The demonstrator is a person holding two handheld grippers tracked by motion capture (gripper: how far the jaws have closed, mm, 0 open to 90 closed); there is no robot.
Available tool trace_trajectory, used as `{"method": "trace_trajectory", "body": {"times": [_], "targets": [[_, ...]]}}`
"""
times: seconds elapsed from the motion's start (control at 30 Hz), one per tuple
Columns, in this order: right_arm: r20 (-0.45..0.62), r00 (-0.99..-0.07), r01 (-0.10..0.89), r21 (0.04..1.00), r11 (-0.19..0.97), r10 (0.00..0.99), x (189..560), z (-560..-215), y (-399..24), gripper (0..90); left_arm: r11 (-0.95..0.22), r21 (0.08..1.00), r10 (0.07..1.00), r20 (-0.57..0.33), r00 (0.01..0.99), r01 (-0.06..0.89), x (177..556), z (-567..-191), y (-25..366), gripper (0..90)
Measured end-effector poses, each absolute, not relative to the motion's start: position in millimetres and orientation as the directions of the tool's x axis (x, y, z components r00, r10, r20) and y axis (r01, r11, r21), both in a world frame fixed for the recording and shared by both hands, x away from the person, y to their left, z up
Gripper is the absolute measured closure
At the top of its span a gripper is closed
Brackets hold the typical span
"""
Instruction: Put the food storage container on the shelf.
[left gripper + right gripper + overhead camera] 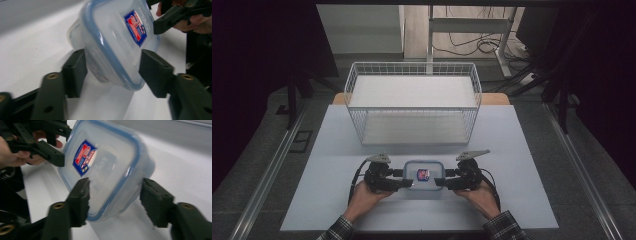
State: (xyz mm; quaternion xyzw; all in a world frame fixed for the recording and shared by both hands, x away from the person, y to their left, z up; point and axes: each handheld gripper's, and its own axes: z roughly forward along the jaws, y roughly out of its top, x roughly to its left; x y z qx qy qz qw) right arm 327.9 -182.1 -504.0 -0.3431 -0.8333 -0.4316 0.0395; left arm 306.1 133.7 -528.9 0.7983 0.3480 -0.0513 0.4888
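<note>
A clear plastic container with a blue-rimmed lid and a red and blue label lies on the white table top, near its front. My left gripper holds its left side and my right gripper its right side. In the left gripper view the container sits corner-first between the two black jaws of the left gripper, and both pads touch it. In the right gripper view another corner of the container lies between the jaws of the right gripper. One pad overlaps the lid rim and the other meets the wall.
A white wire basket with nothing in it stands just behind the container, at the back of the white table top. Dark floor and metal rails run along both sides. Cables and a desk frame lie beyond the basket.
</note>
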Motion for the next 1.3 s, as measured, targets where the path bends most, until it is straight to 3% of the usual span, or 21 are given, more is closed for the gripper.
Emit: {"method": "trace_trajectory", "body": {"times": [0.07, 0.13, 0.4, 0.9, 1.3], "targets": [[0.406, -0.751, 0.625, 0.691, 0.363, 0.521, 327.8, -503.5, -190.0, 52.9, -0.259, 0.745, 0.498, -0.442, 0.746, 0.615, 305.8, -529.0, 136.1, 48.9], [0.426, -0.749, 0.632, 0.69, 0.353, 0.508, 326.8, -503.3, -193.7, 55.3, -0.244, 0.743, 0.482, -0.464, 0.743, 0.623, 306.3, -529.5, 138.8, 51.9], [0.476, -0.727, 0.662, 0.675, 0.326, 0.495, 323.7, -508.7, -196.6, 55.5, -0.202, 0.729, 0.45, -0.525, 0.723, 0.654, 303.7, -533.9, 145.4, 57.1], [0.521, -0.704, 0.683, 0.683, 0.259, 0.482, 327.0, -504.2, -203.2, 57.9, -0.12, 0.698, 0.388, -0.622, 0.68, 0.706, 309.6, -536.8, 150.4, 59.5], [0.505, -0.725, 0.657, 0.712, 0.248, 0.469, 330.6, -486.1, -198.9, 58.0, -0.115, 0.722, 0.398, -0.596, 0.697, 0.683, 311.7, -515.5, 155.8, 59.5]]}}
